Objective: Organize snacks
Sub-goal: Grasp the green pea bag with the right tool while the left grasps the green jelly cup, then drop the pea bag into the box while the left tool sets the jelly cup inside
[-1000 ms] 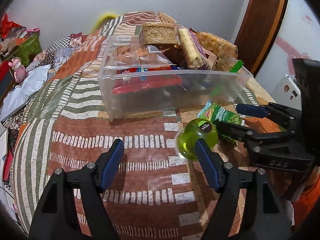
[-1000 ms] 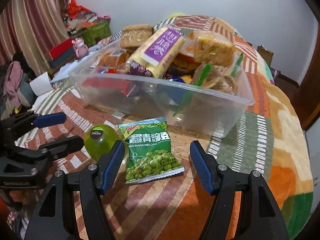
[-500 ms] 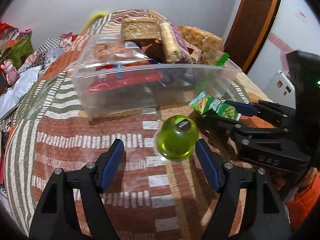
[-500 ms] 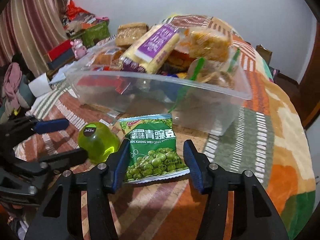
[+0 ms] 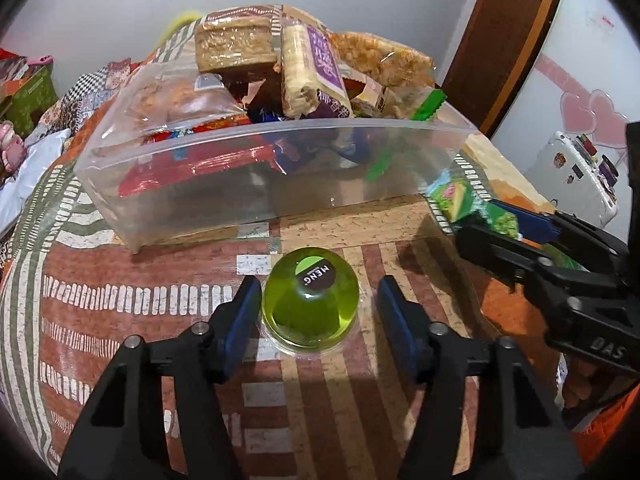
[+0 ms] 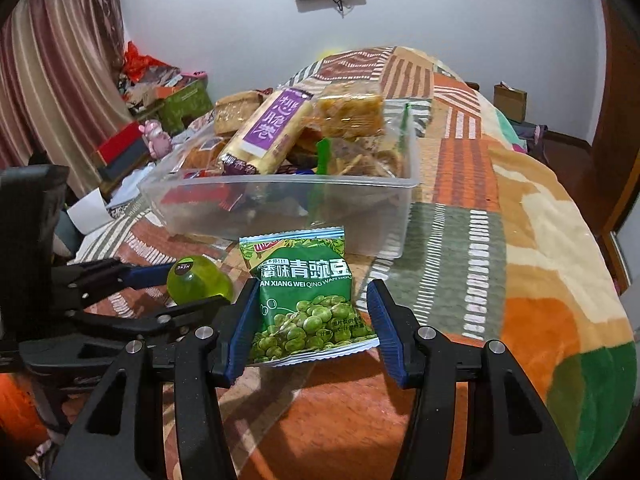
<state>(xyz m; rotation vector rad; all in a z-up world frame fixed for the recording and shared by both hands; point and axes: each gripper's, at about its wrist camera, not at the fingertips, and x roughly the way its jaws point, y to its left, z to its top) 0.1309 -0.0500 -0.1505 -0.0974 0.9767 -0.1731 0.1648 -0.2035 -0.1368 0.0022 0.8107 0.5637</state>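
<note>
A clear plastic bin (image 5: 256, 168) full of packaged snacks stands on the patterned bedspread; it also shows in the right wrist view (image 6: 376, 216). A green jelly cup (image 5: 310, 304) lies upside down between the open fingers of my left gripper (image 5: 316, 312), close to the left pad. A green pea packet (image 6: 308, 296) stands tilted between the fingers of my right gripper (image 6: 308, 320), lifted at its far end. The left pad touches the packet; the right pad is a little apart. The jelly cup (image 6: 198, 282) and left gripper show at the left of the right wrist view.
The bedspread (image 6: 500, 240) stretches right of the bin. Boxes and a pink toy (image 6: 158, 140) sit beyond the bed's left side. A wooden door (image 5: 508, 40) and a white appliance (image 5: 572, 184) stand at the right.
My left gripper has moved right and forward until the jelly cup sits between its fingers. My right gripper has advanced around the pea packet and narrowed; the packet's far end has risen.
</note>
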